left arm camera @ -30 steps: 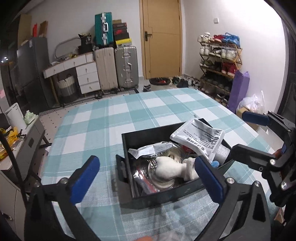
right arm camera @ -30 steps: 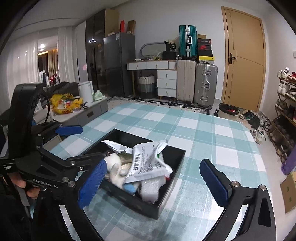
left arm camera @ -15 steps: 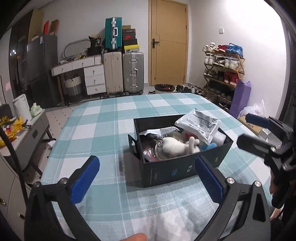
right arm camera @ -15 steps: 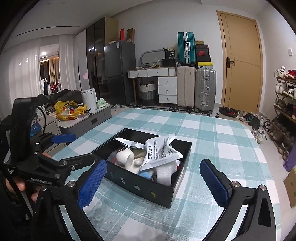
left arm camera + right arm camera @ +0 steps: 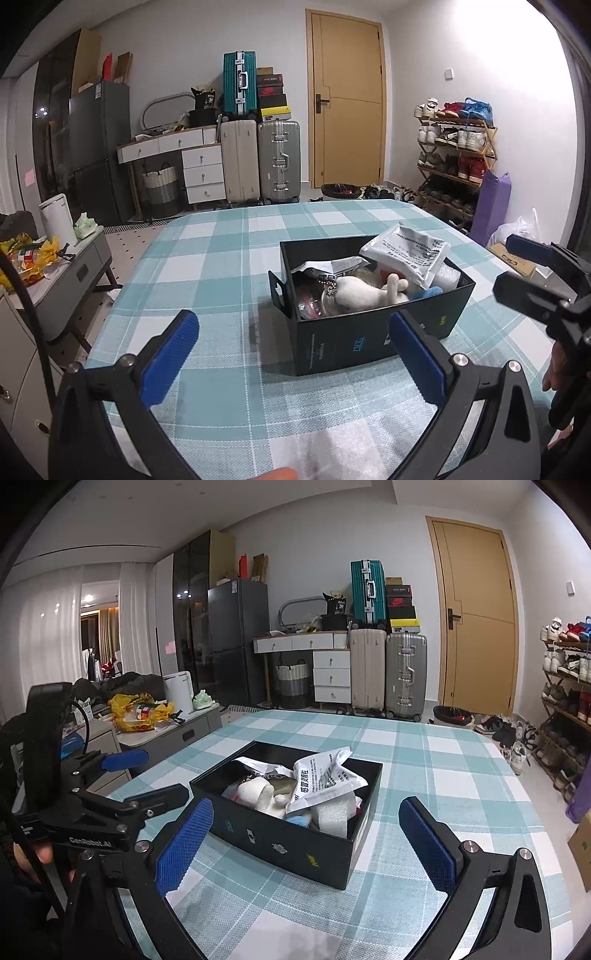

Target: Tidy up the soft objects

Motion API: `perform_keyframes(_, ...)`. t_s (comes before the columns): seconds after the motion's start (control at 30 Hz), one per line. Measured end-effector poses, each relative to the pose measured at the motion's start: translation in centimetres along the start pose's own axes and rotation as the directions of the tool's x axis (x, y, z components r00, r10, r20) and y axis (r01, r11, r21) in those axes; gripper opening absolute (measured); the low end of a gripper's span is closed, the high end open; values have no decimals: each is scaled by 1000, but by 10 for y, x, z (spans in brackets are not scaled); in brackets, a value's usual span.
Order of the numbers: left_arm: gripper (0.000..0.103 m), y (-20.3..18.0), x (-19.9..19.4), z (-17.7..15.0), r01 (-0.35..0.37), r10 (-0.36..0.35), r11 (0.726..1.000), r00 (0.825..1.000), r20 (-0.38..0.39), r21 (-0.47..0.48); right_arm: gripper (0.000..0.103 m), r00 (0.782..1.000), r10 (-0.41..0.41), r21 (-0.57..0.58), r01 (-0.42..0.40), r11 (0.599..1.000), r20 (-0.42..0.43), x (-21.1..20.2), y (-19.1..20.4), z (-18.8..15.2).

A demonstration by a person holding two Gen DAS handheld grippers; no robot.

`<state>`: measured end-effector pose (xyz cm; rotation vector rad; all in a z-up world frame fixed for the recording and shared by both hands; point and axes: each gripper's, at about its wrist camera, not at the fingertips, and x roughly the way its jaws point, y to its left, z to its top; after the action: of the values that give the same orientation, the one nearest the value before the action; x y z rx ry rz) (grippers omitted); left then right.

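Observation:
A black open box (image 5: 347,343) (image 5: 284,843) stands on the checked tablecloth (image 5: 221,258). Inside lie a white plush toy (image 5: 360,295) (image 5: 258,794), a white printed packet (image 5: 406,251) (image 5: 325,779), a piece of white foam (image 5: 332,814) and something blue (image 5: 428,292). My left gripper (image 5: 291,363) is open and empty, held back from the box's near side. My right gripper (image 5: 306,845) is open too, with nothing between its fingers, short of the box's near corner. Each gripper shows in the other's view, the right one (image 5: 532,273) beside the box, the left one (image 5: 122,775) at its left.
Suitcases (image 5: 258,158), a white drawer unit (image 5: 203,173) and a door (image 5: 347,99) stand at the far wall. A shoe rack (image 5: 454,155) is on the right, a low grey cabinet (image 5: 70,273) on the left. A person's hand (image 5: 40,853) holds the left gripper.
Both grippers have pulled back and away from the box, which now looks smaller and farther off. The contents of the box lie as before.

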<state>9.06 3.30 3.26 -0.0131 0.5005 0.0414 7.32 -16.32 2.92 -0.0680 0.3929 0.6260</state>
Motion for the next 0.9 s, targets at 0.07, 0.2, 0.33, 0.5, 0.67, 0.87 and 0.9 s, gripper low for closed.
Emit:
perform_keyframes(0.07, 103, 1, 2, -1, 0, 0, 1000, 1000, -1, -8, 102, 1000, 1, 4, -1, 1000, 6, -1, -1, -1)
perform_keyframes(0.2, 103, 0, 2, -3, -12, 12, 1000, 1000, 4, 0, 102, 1000, -9, 5, 9, 1000, 19, -4, 0, -2)
perform_keyframes(0.33, 103, -2, 1, -5, -13, 13, 1000, 1000, 17, 2, 102, 1000, -6, 13, 6, 1000, 21, -4, -1, -4)
perform_keyframes(0.5, 103, -1, -2, -6, -9, 10, 1000, 999, 37, -7, 102, 1000, -5, 13, 5, 1000, 18, -3, -1, -7)
perform_keyframes(0.67, 103, -1, -4, -6, -6, 6, 1000, 999, 54, -9, 102, 1000, -1, 14, 0, 1000, 20, -2, 0, -9)
perform_keyframes(0.87, 103, -1, -5, -6, -8, 8, 1000, 998, 64, -7, 102, 1000, 1, 11, -1, 1000, 12, 2, 0, -11)
perform_keyframes(0.9, 103, -1, -5, -6, -8, 8, 1000, 998, 65, -7, 102, 1000, 0, 9, 0, 1000, 11, 3, 1, -11)
